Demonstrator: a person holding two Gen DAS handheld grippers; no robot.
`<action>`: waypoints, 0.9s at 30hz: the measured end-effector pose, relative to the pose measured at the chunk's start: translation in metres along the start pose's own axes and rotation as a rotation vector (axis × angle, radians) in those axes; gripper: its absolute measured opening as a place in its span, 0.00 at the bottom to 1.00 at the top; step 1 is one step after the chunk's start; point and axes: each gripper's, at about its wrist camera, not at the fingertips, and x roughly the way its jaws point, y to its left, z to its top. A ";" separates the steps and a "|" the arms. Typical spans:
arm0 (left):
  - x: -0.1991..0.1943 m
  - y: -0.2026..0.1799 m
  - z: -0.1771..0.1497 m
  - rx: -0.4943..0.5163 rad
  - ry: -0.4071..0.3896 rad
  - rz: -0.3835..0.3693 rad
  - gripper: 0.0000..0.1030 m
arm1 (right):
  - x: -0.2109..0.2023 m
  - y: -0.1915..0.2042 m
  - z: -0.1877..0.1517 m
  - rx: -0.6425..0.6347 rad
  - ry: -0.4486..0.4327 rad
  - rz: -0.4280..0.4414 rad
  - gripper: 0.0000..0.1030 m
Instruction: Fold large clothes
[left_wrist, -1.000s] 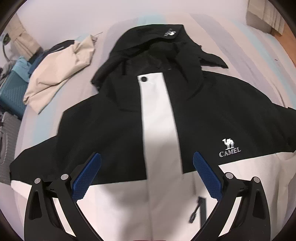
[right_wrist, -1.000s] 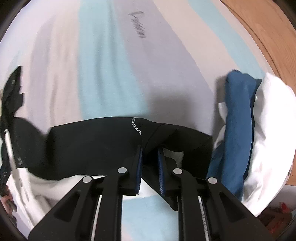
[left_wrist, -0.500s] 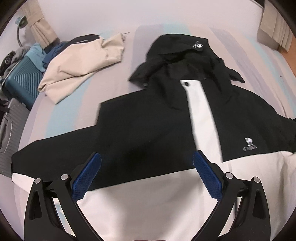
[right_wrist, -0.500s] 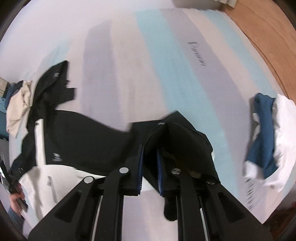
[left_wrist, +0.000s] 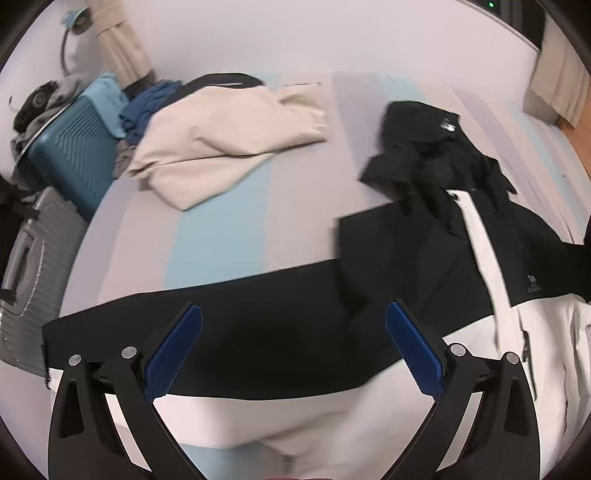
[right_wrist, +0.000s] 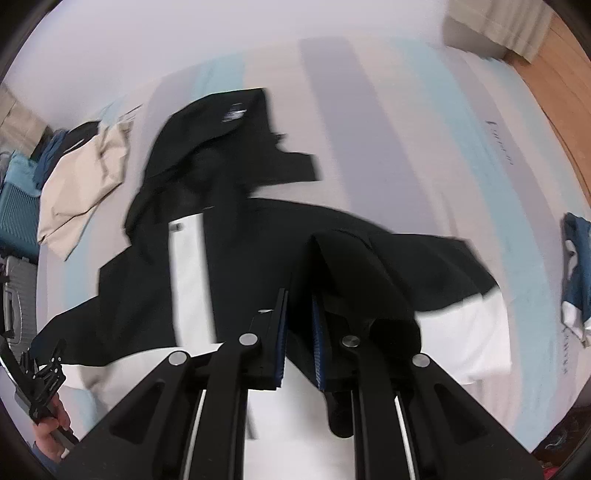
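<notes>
The right gripper (right_wrist: 298, 338), clamped on 1 black sleeve (right_wrist: 354, 273), has carried it in over the jacket (left_wrist: 424, 266) spread on the bed (left_wrist: 221, 229), starting the fold, while the left gripper (left_wrist: 293, 354) has slid toward the other sleeve, jaws wide and empty.

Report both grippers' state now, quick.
Left gripper: open, holding nothing.
Right gripper: shut on the black-and-white hooded jacket's black sleeve.

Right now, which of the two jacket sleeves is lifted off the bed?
The sleeve pinched in the right tool, raised into a fold over the jacket. The other sleeve lies flat and outstretched below the open left tool.
</notes>
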 end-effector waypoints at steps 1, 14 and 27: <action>-0.001 0.017 -0.001 -0.010 0.001 0.006 0.94 | 0.004 0.026 -0.004 -0.004 0.009 0.019 0.10; 0.002 0.170 -0.039 -0.152 0.024 0.053 0.94 | 0.067 0.262 -0.071 -0.210 0.082 0.106 0.10; 0.010 0.289 -0.087 -0.222 0.050 0.093 0.94 | 0.130 0.372 -0.121 -0.274 0.133 0.003 0.11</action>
